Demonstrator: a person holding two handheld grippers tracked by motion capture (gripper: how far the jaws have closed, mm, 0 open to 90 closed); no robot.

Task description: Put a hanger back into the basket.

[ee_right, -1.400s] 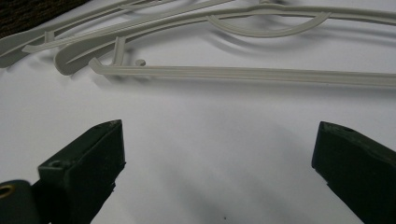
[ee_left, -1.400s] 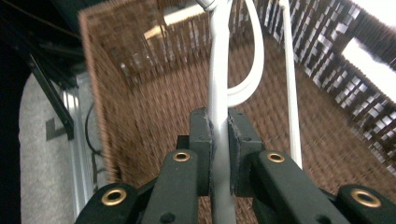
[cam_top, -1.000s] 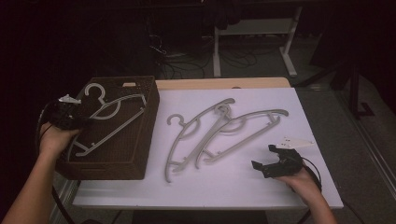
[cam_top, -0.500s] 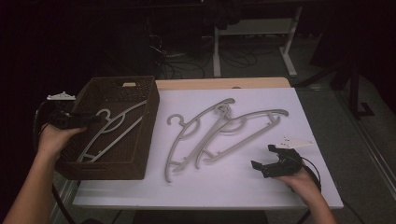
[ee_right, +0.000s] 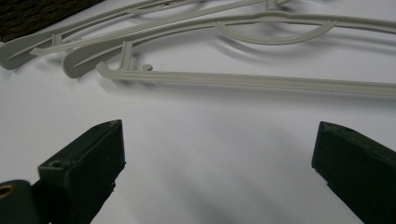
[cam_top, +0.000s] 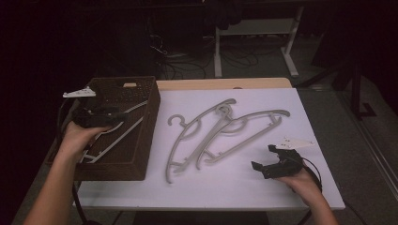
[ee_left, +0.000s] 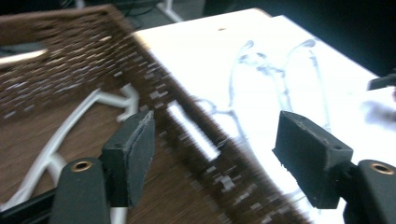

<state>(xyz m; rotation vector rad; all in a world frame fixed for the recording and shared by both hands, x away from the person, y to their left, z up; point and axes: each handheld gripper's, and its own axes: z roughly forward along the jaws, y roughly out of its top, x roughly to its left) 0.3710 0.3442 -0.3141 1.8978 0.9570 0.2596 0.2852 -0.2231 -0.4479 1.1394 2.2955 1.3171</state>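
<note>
From above, the left hand-held gripper [cam_top: 105, 115] hovers over the brown basket [cam_top: 141, 154], released; its jaws have just been opening, with nothing between them. A white hanger [cam_top: 110, 143] lies in the basket just below it. The right hand-held gripper [cam_top: 268, 161] rests on the counter [cam_top: 244, 187], jaws spread and empty, two grey hangers [cam_top: 220, 129] just ahead.

In the left gripper view, the white hanger [ee_left: 70, 130] lies beneath the left pad.

In the right gripper view, a grey hanger [ee_right: 243, 79] lies beyond the open jaws.

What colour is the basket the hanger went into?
Dark brown, woven basket; clearest in the high view, with the light grey hanger lying inside.
</note>
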